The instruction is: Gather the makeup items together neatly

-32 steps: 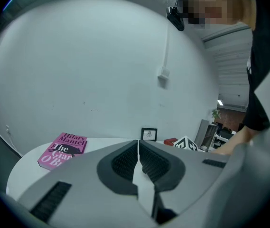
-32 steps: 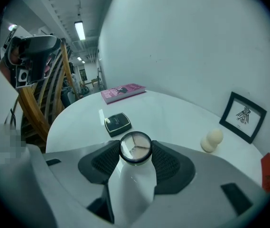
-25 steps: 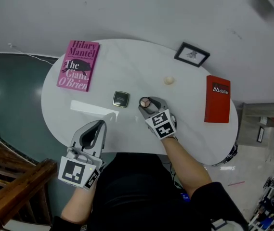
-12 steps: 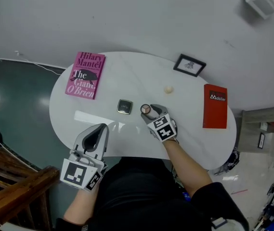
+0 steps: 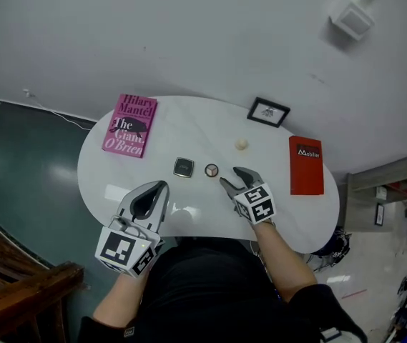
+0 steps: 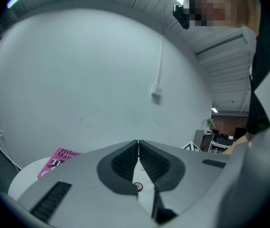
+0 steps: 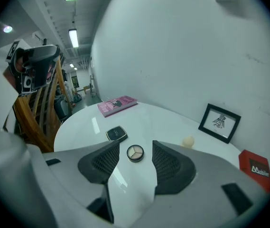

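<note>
A small round compact [image 5: 211, 170] [image 7: 135, 152] lies on the white oval table [image 5: 153, 184], just right of a dark square compact [image 5: 183, 167] [image 7: 116, 134]. A cream makeup sponge [image 5: 241, 144] [image 7: 188, 141] rests farther back. My right gripper [image 5: 230, 180] [image 7: 133, 161] stands open a short way behind the round compact, with nothing between its fingers. My left gripper [image 5: 153, 194] [image 6: 138, 161] is shut and empty, raised over the table's near left edge.
A pink book [image 5: 129, 125] [image 7: 117, 105] lies at the table's far left. A black picture frame [image 5: 268, 111] [image 7: 219, 122] stands at the back and a red book [image 5: 305, 165] [image 7: 255, 167] lies at the right. A wooden chair [image 5: 24, 284] stands at lower left.
My right gripper has let go of the round compact beside the square compact, opened, and drawn back toward me. The left gripper has stayed shut.
</note>
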